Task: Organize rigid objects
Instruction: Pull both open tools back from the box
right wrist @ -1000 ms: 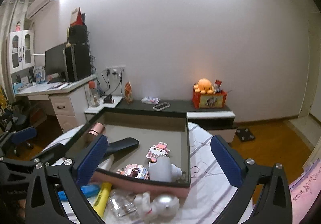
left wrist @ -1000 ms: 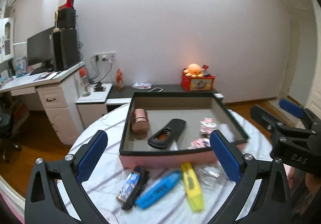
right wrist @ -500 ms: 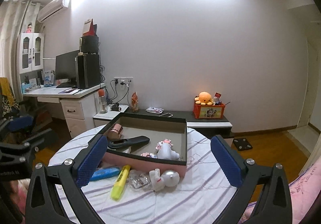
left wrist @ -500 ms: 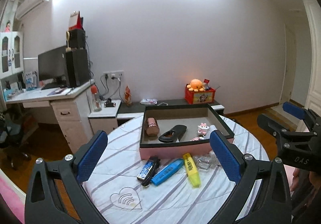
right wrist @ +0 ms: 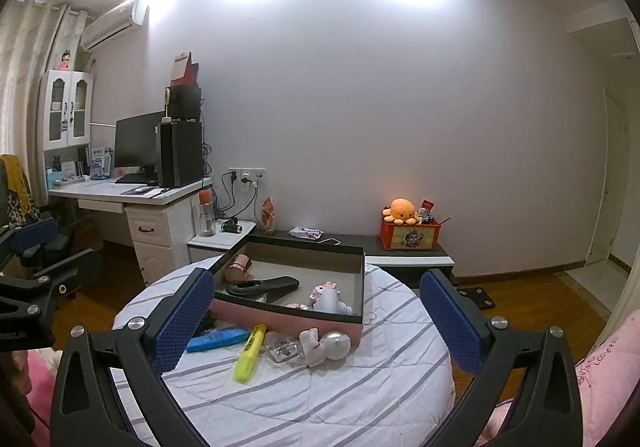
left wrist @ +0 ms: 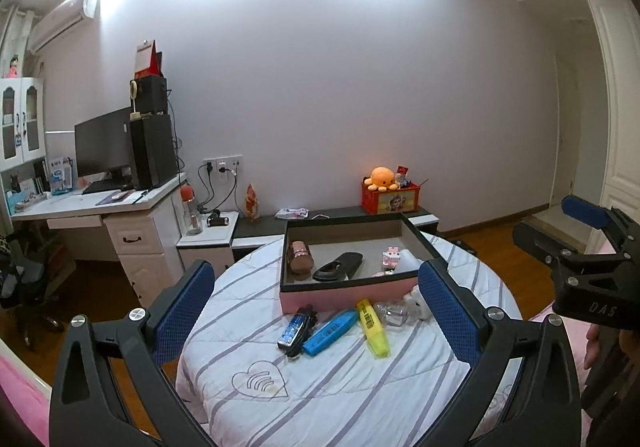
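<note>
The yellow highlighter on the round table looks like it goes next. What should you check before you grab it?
1. Left gripper open, holding nothing: ok.
2. Right gripper open, holding nothing: ok.
3. Yellow highlighter lies uncovered on the striped tablecloth: ok.
4. Room beside it: not ok, blue highlighter and clear plastic piece lie close.
5. Free floor space in the pink-sided box: ok.
6. Gripper close enough: not ok, both hang far back.
</note>
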`<state>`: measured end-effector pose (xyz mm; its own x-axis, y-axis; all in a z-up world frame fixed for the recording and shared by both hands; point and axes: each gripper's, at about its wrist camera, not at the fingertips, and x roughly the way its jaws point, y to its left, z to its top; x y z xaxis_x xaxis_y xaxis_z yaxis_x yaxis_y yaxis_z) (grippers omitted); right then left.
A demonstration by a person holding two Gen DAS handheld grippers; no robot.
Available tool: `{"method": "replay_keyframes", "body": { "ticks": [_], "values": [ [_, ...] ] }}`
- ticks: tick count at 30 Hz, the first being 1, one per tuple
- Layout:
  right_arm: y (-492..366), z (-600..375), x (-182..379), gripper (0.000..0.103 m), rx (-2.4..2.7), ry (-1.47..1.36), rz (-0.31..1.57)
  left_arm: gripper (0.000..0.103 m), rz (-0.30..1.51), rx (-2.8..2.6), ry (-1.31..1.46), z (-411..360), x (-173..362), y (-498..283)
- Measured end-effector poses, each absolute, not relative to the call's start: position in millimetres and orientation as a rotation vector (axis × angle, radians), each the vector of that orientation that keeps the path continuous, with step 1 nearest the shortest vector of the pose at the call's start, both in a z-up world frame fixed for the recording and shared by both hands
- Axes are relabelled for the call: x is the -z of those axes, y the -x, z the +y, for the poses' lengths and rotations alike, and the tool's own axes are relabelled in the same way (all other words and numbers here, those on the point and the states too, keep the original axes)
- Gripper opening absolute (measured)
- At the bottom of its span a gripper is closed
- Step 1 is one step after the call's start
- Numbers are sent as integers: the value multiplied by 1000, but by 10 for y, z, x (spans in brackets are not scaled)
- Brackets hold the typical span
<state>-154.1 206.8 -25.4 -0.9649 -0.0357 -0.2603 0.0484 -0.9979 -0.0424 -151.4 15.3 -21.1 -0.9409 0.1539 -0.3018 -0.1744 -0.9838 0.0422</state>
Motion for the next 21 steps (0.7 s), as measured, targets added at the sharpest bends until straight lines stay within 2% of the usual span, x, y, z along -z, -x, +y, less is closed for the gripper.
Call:
{"method": "replay_keyframes", "body": {
  "ticks": [12, 21],
  "values": [
    [1608, 2173, 395, 103, 3077, -489, 53, 103, 121, -2940, 598, 101, 475, 1693],
    [1897, 2296, 727, 103, 3061, -646, 19, 103, 229, -2852, 816, 278, 957, 2081]
  ]
}}
